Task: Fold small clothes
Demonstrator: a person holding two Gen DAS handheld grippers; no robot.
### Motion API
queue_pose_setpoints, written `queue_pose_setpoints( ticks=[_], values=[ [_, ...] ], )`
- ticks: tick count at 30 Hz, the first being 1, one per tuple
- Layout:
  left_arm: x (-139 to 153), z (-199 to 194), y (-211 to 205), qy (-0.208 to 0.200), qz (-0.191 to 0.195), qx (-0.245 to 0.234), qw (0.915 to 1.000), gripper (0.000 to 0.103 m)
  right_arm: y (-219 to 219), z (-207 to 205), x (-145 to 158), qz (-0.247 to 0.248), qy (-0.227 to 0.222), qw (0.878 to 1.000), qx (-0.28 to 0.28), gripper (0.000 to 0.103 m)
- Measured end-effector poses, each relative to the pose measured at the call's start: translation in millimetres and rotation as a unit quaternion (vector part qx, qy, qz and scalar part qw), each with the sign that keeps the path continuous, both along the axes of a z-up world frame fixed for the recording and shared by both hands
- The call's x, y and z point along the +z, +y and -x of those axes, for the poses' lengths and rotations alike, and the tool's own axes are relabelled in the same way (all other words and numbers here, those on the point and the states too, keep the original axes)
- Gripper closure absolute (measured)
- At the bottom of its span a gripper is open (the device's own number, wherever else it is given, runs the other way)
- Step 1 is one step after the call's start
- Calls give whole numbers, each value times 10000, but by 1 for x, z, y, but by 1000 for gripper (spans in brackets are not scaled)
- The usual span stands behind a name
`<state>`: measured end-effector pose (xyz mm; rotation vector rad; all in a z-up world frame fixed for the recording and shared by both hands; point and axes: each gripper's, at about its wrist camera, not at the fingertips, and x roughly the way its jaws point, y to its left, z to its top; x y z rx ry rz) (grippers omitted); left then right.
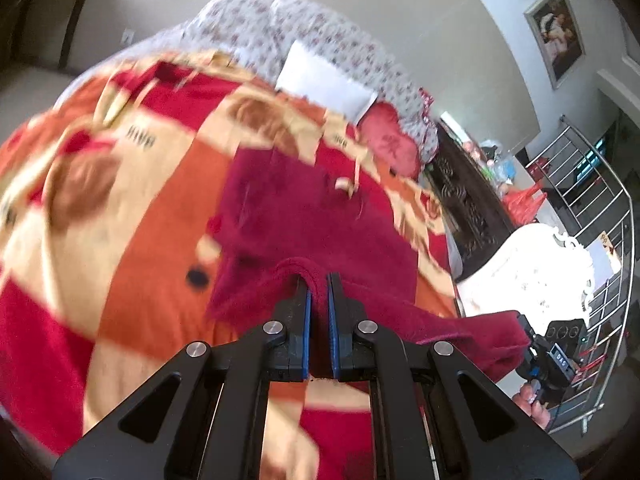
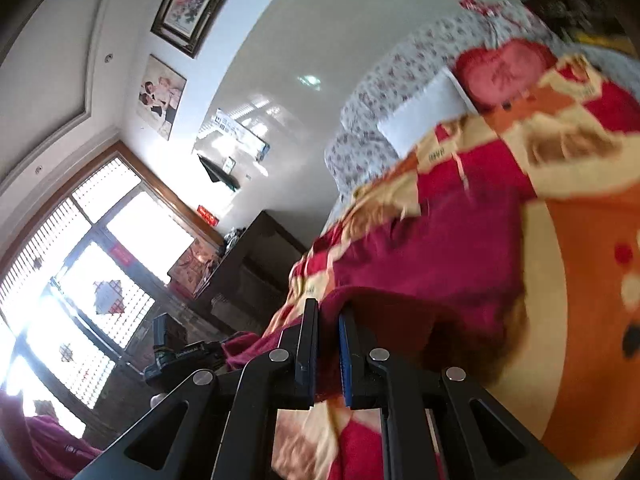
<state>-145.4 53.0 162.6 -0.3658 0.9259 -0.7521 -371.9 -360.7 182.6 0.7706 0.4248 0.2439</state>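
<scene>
A dark red knitted garment [image 1: 296, 216] lies spread on a red, orange and cream blanket [image 1: 120, 208] on a bed. My left gripper [image 1: 318, 284] is shut on a folded edge of the garment, which bulges between the blue pads. In the left wrist view the right gripper [image 1: 536, 344] shows at the far right, holding another corner of the same garment. In the right wrist view my right gripper [image 2: 329, 316] is shut on the garment's [image 2: 432, 248] edge, lifted off the blanket [image 2: 592, 280]. The left gripper [image 2: 176, 352] shows at lower left there.
Floral pillows [image 1: 312, 28], a white pillow [image 1: 324, 80] and a red heart cushion [image 1: 392, 140] lie at the bed's head. A dark carved cabinet [image 1: 464, 200] and a metal railing [image 1: 600, 216] stand beside the bed. A window [image 2: 80, 280] is at left.
</scene>
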Motion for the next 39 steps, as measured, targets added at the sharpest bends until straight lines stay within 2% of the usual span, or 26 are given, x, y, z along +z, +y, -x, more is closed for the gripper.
queue_pose_setpoints(
  ticks=[6,10,20,23,26,30,32,33,34,35,36,39],
  values=[
    [7,-54,-40,-230,-30,58,9997,97,-30,-52,6,100,17,9996,-248,95],
    [-5,-95,-71,-205,-167,140,9996,97,-51,-88,-2,123,226,9985,-473,95],
    [-47,-177,-120,34,-625,408,9972,97,-100,-184,-45,261,927,9925,-755,95],
    [-58,-194,-129,113,-670,412,9968,97,-112,-205,-62,297,1186,9888,-858,95],
    [-67,-209,-136,283,-552,326,9975,97,-132,-226,-88,38,1553,9832,-961,95],
    [-79,-227,-143,568,-595,212,9964,85,-152,-241,-114,-322,2086,9737,-862,94],
    [-77,-230,-143,614,-652,142,9959,81,-157,-236,-113,-530,1974,9754,-828,94],
    [-74,-229,-142,572,-653,128,9961,73,-157,-232,-109,-508,1894,9772,-819,91],
    [-71,-228,-141,508,-661,168,9964,63,-157,-228,-103,-407,1816,9786,-878,85],
    [-67,-227,-138,406,-682,278,9965,43,-158,-223,-95,-267,1760,9786,-1029,80],
    [-60,-225,-131,258,-605,485,9967,36,-159,-218,-89,-202,1730,9780,-1147,75],
    [-48,-219,-124,169,-388,510,9978,34,-151,-205,-68,-57,1376,9854,-1006,75]
  ],
)
